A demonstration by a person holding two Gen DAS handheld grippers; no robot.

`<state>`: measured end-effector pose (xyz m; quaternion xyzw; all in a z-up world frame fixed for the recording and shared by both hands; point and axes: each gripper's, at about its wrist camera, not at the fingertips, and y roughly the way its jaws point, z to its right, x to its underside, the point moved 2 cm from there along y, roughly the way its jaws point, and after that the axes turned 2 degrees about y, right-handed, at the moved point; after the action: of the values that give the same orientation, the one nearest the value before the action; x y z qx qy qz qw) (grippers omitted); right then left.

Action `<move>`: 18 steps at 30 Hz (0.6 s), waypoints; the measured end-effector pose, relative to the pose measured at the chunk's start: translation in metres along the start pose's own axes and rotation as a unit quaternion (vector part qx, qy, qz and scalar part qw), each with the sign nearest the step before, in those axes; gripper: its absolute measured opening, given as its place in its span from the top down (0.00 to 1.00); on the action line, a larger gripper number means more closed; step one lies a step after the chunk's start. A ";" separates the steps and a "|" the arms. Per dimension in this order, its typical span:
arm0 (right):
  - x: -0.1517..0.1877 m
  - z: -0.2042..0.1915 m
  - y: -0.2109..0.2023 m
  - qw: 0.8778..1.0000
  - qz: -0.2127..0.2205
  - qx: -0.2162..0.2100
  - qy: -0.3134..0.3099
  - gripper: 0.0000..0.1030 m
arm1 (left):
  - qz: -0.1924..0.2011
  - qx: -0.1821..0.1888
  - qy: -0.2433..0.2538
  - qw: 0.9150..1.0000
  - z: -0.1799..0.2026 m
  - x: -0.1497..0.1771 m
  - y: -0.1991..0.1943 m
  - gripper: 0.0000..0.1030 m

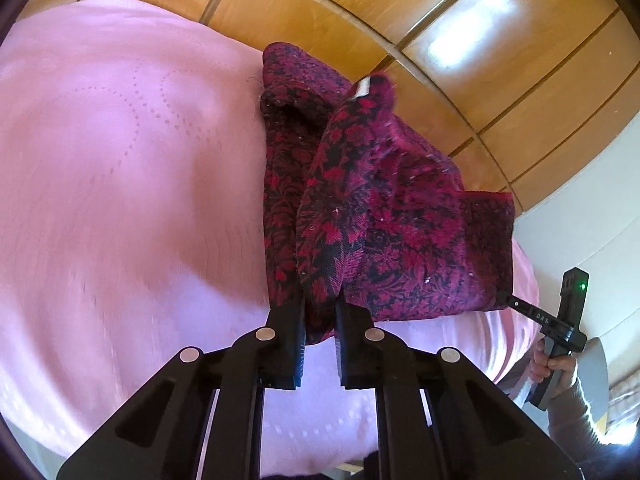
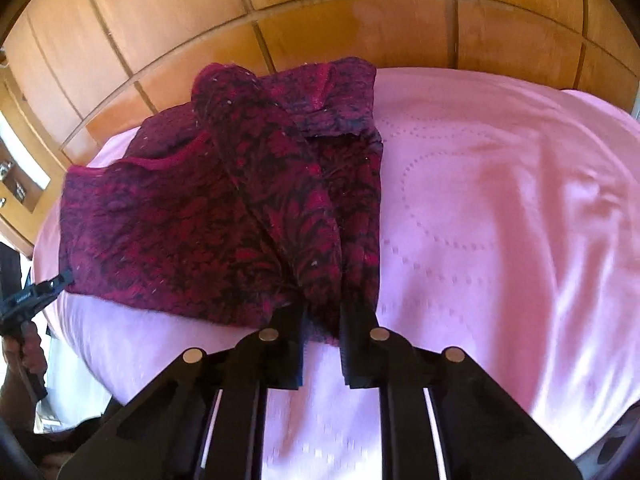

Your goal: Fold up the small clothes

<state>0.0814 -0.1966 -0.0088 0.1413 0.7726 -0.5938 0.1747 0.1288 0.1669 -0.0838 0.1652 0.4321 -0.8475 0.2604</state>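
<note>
Where the room shows at all, it is glossy wooden panelling (image 1: 460, 40) with dark grooves, curving behind a bed. The bed's pink cover (image 1: 120, 180) is smooth, faintly shiny, stitched with dotted curves. On it, near the panelled side, lies the garment (image 1: 380, 200): a small dark knit in crimson-and-black floral pattern, fuzzy, flecked with lint, with a plain red hem and a white label at its far end. It is partly doubled over, a long fold rising along its middle. The left gripper (image 1: 320, 312) has its jaws clenched on the near edge of that fold. The right gripper (image 2: 320, 320) likewise grips bunched fabric at the near edge. A hand (image 1: 556, 364) holds the right gripper's handle.
</note>
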 end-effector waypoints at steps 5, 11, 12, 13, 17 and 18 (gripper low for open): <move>0.017 0.001 -0.028 1.000 -0.001 -0.014 0.004 0.89 | -0.004 0.018 -0.006 1.000 0.004 0.020 -0.020 0.90; 0.066 0.012 -0.047 0.998 -0.049 -0.027 0.012 0.89 | -0.043 0.020 -0.014 0.999 0.009 0.070 -0.050 0.90; 0.073 0.015 -0.048 0.998 -0.058 -0.031 0.018 0.89 | -0.048 0.016 -0.014 0.999 0.009 0.076 -0.052 0.90; 0.080 0.017 -0.048 0.997 -0.067 -0.034 0.025 0.89 | -0.054 0.010 -0.013 0.998 0.009 0.082 -0.054 0.90; 0.084 0.010 -0.046 0.997 -0.076 -0.023 0.019 0.84 | -0.047 -0.011 0.009 0.999 0.017 0.072 -0.055 0.85; 0.079 0.009 -0.046 0.997 -0.072 -0.022 0.017 0.77 | -0.040 -0.015 0.014 0.999 0.017 0.066 -0.057 0.79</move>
<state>-0.0086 -0.2160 -0.0054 0.0910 0.7966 -0.5852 0.1212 0.0408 0.1611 -0.0708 0.1551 0.4545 -0.8484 0.2225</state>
